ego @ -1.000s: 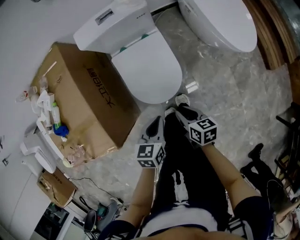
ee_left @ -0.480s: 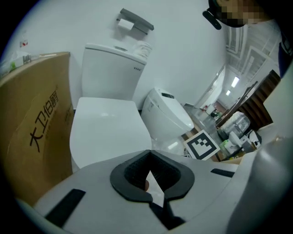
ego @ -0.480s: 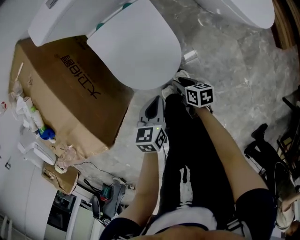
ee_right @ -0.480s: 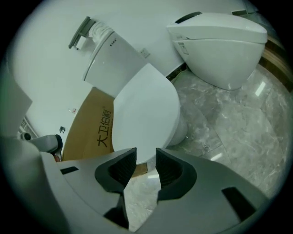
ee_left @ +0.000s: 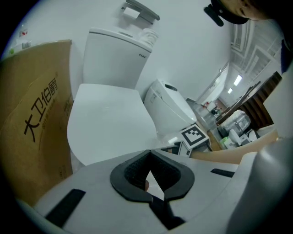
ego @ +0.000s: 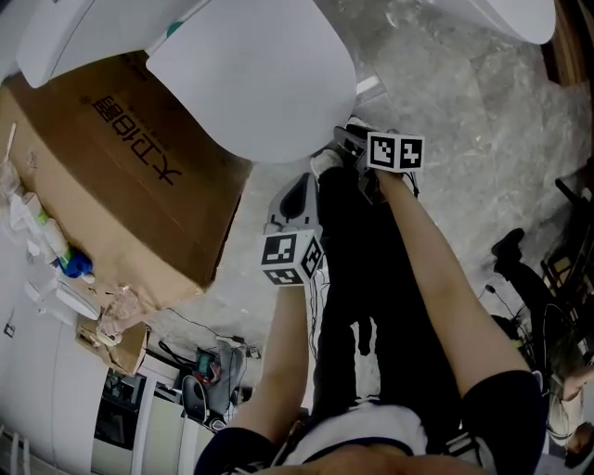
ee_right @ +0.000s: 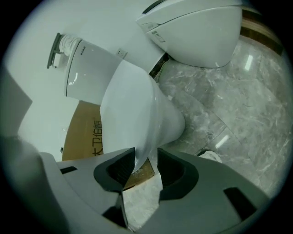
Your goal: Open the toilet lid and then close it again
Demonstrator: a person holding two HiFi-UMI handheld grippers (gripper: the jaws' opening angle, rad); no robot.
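Toilet lid (ego: 260, 83): down flat, its front rim between my right jaws.
Right gripper (ee_right: 146, 160): jaws have just been opening, not pinching; releasing, I judge.
Left gripper (ee_left: 149, 157): jaws pressed together, idle.

The head view's top edge cuts off the tank (ego: 74, 42) and the far part of the toilet lid (ego: 251, 83); the second toilet (ego: 520, 14) shows only a sliver; clutter (ego: 56, 250) left of the cardboard box (ego: 121, 176) is too small to name; the lid's near rim vanishes behind the jaws of the right gripper (ee_right: 145, 161).
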